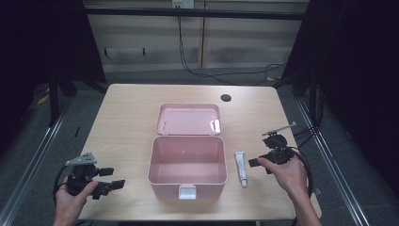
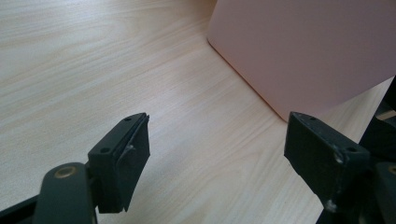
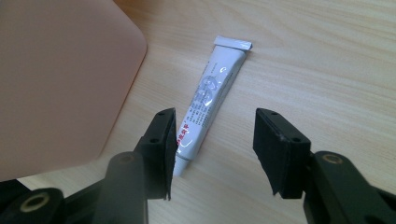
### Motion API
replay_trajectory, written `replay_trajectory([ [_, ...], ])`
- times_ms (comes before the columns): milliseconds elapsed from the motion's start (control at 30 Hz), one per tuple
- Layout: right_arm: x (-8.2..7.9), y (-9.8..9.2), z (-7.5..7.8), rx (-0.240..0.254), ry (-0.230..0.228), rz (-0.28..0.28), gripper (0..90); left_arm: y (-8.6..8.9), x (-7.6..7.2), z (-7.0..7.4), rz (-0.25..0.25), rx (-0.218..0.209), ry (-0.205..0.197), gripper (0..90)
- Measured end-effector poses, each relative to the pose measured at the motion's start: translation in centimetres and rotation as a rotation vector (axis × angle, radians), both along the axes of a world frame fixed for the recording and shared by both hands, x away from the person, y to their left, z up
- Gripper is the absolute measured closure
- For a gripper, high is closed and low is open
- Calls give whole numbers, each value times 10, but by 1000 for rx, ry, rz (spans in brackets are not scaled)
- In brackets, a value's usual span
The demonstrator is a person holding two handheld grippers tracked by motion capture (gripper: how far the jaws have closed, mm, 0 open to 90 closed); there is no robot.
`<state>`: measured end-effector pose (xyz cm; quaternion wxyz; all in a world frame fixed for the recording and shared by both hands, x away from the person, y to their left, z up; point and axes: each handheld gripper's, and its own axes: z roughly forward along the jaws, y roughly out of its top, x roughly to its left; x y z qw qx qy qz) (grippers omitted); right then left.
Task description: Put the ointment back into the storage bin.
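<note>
While the pink box (image 1: pixel 187 165) sits open near the front edge of the table (image 1: pixel 127 113), lid flipped back, a small white tube (image 1: pixel 241 168) lies flat just beside its right wall. Red and grey print runs along the tube, too small to read. Right gripper (image 3: pixel 212 149) hangs over the tube's cap end, jaws spread. Left gripper (image 1: pixel 107 179) sits by the front left corner, jaws spread too, bare wood between them.

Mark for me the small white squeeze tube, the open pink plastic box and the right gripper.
small white squeeze tube (image 3: pixel 210 100): right gripper view, middle of its printed body.
open pink plastic box (image 1: pixel 187 179): high view, front wall above the latch.
right gripper (image 3: pixel 215 149): right gripper view, midway between its open fingertips.
</note>
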<state>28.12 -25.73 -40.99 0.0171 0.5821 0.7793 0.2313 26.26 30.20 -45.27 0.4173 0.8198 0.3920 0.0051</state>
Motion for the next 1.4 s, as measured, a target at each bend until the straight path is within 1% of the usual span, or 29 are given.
replay_trajectory([
  [33, 1, 1, 0, -3, 9, -3, 517, 0, 0, 0, -2, 0, 0, 222],
  [133, 3, 1, 0, -12, 18, 4, 524, 0, 0, 0, -1, 0, 1, 222],
  [167, 5, 2, 0, -16, 31, 1, 529, 0, 0, 0, -3, -3, 2, 222],
  [200, 5, 2, 0, -16, 31, 1, 529, 0, 0, 0, -3, -3, 2, 222],
  [233, 7, 3, 1, -18, 53, -4, 532, 0, 0, 0, -3, 0, 0, 222],
  [267, 7, 4, 1, -22, 61, -1, 532, 0, 0, 0, -2, 0, 1, 222],
  [300, 8, 4, 1, -26, 61, 6, 538, 0, 0, 0, -3, 1, 1, 222],
  [400, 11, 8, 1, -31, 81, 13, 544, 0, 0, 0, -3, -1, 2, 222],
  [467, 12, 9, 1, -37, 88, 10, 552, 0, 0, 0, -1, 2, 1, 222],
  [500, 15, 12, 0, -47, 104, 23, 551, 0, 0, 0, -2, 3, 1, 222],
  [567, 17, 13, -2, -49, 126, 33, 552, 0, 0, 0, -2, 1, 2, 222],
  [600, 17, 13, -2, -49, 126, 33, 552, 0, 0, 0, -2, 1, 2, 222],
  [633, 20, 15, -3, -64, 148, 34, 555, 0, 0, 0, -3, 1, 2, 222],
  [667, 20, 16, -3, -66, 159, 34, 559, 0, 0, 0, -3, 1, 2, 222],
  [700, 21, 17, -4, -68, 169, 40, 566, 0, 0, 0, -3, 1, 2, 222],
  [733, 21, 17, -4, -68, 169, 40, 566, 0, 0, 0, -3, 1, 2, 222],
  [767, 23, 19, -5, -72, 201, 50, 571, 0, 0, 0, -3, 3, 2, 222],
  [800, 23, 19, -5, -72, 201, 50, 571, 0, 0, 0, -3, 3, 2, 222],
  [833, 25, 21, -7, -81, 219, 54, 580, 0, 0, 0, -5, 2, 2, 222],
  [867, 25, 21, -7, -81, 219, 54, 580, 0, 0, 0, -5, 2, 2, 222],
  [967, 29, 24, -10, -88, 240, 55, 597, 0, 0, 0, -3, 2, 3, 222],
  [1067, 31, 26, -12, -94, 244, 54, 609, 0, 0, 0, -6, 3, 4, 222],
  [1100, 32, 29, -14, -103, 254, 51, 622, 0, 0, 0, -4, 3, 3, 222],
  [1333, 35, 34, -18, -120, 266, 55, 645, 0, 1, 0, -9, 5, 4, 222],
  [1400, 37, 35, -20, -123, 275, 47, 650, 0, 1, 0, -10, 3, 8, 222],
])
